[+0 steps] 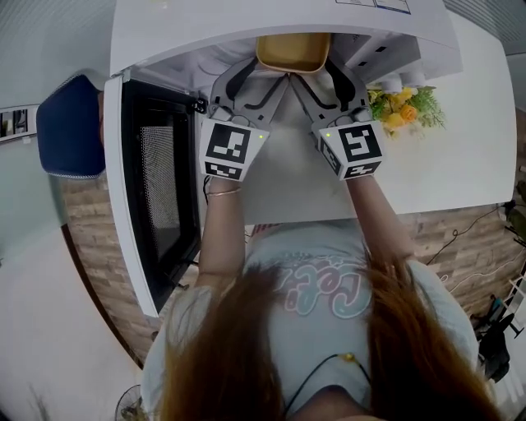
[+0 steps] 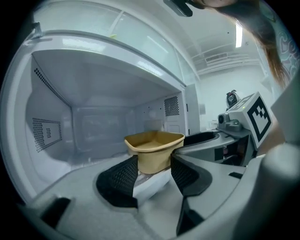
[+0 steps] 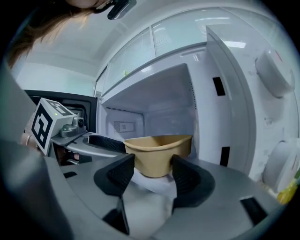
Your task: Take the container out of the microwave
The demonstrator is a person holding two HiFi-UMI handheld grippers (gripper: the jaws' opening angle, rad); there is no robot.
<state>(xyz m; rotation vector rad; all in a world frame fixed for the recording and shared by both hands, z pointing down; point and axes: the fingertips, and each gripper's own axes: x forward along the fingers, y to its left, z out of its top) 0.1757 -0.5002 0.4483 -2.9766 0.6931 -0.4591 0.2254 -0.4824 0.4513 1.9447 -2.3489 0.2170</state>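
One tan container (image 1: 293,51), a small open tub whose wall flares out to a wider rim, stands upright on the floor of the microwave (image 1: 271,25), just inside its front opening. Nothing can be seen inside the tub.

Both tools reach into the microwave from the front and meet at this tub. The left hand-held gripper (image 2: 154,164) has its jaws apart, one black ribbed pad on each side of the tub's lower wall. The pads sit very close to the wall but do not clearly press on it. The right hand-held gripper (image 3: 153,164) is placed the same way, jaws apart and straddling the tub low down, pads just beside the wall with no firm clamp showing.

The microwave door (image 1: 156,181) hangs wide open on the microwave's left. To the microwave's right, yellow and orange flowers (image 1: 403,105) lie on the white table (image 1: 460,156).

The removal looks barely begun, since the tub has not left the microwave floor. The likely trouble lies in the tapered wall: pads closing low on a slope could slide and squeeze the tub upward or tip it. Two grippers crowding one small tub could also push unevenly and skid it deeper into the microwave. A lift that goes too high could knock the rim against the top of the microwave's opening.
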